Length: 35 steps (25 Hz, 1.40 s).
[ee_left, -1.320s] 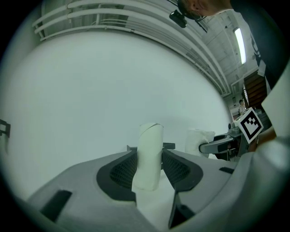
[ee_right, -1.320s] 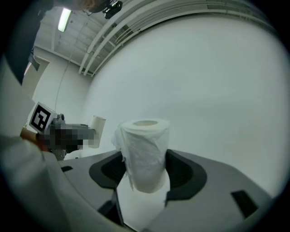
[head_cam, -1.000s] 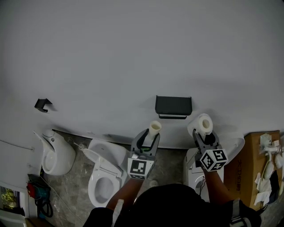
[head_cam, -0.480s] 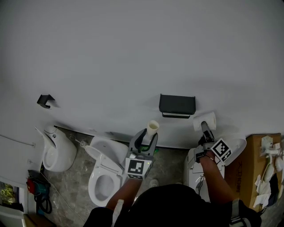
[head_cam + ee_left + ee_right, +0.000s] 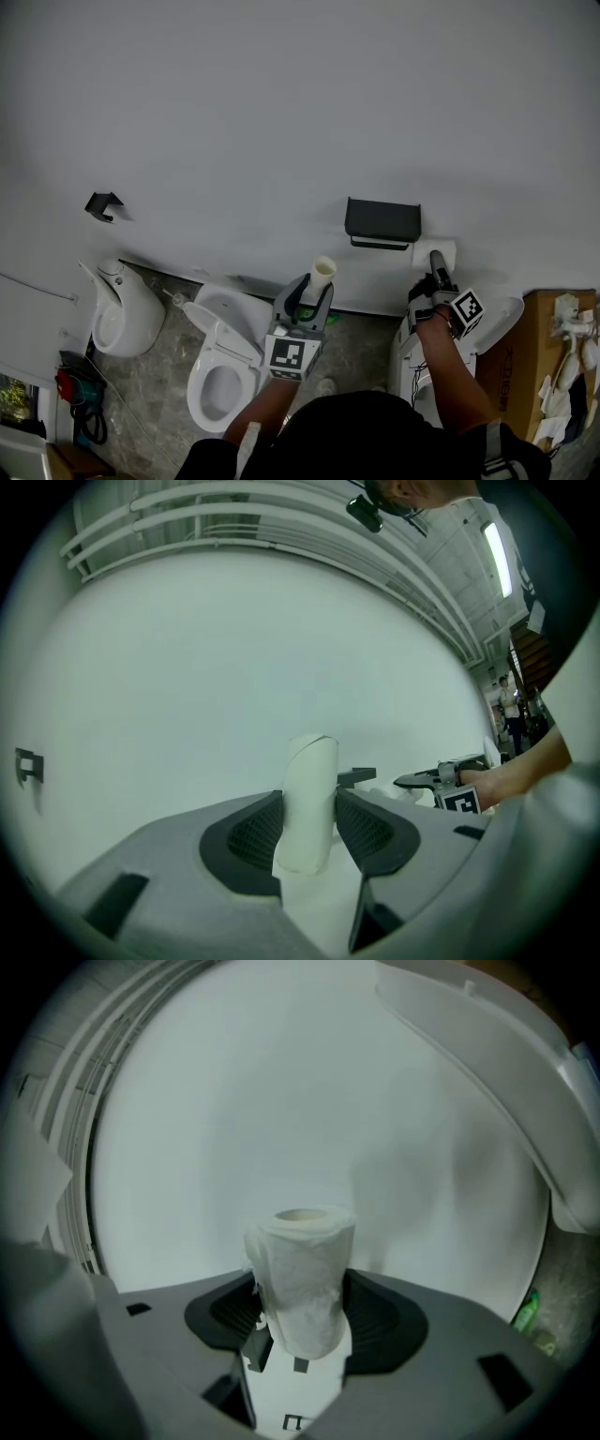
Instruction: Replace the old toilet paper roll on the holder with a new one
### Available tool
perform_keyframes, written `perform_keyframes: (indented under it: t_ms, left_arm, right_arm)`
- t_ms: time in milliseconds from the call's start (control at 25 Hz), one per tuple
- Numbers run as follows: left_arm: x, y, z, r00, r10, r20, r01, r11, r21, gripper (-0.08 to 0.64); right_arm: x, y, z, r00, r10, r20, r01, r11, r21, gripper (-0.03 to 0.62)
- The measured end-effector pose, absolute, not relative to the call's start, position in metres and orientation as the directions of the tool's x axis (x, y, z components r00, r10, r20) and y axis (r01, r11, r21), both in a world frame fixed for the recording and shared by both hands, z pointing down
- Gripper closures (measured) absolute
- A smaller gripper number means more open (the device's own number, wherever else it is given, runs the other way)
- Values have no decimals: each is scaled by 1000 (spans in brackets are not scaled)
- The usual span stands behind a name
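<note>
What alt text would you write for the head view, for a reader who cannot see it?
Seen from above, the right gripper holds a new toilet paper roll just beside the lower right of a black wall holder, while the left gripper holds an empty cardboard tube. A white wall fills the top; a toilet stands lower left.

Below the black holder [image 5: 382,222], the left gripper [image 5: 317,285] and the right gripper [image 5: 436,261] have grey bodies and black meshed pads [image 5: 253,832]. Each carries a cube [image 5: 291,356] with black-and-white square markers. The person wears a dark top [image 5: 375,431]; one sleeve [image 5: 497,455] has white stripes.
</note>
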<state>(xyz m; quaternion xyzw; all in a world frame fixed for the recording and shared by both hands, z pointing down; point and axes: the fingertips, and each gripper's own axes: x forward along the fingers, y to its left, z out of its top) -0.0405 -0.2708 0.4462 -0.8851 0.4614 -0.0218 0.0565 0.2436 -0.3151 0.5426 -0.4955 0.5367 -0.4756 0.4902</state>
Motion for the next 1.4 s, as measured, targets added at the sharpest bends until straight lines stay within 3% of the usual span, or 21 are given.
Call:
perform_keyframes:
  t_ms: [1080,1400]
  left_arm:
    - [-111,-258,451,456,-890,11,-884,-454,-107,387]
    - [-129,-250,453,420,-907,25,-900,-420,-120,388]
  right_arm:
    - [148,-351,538,-172,-980,-97,-78,111,-991,345]
    - [118,-362,545,-190,-977,-94,-2,96,-995,345]
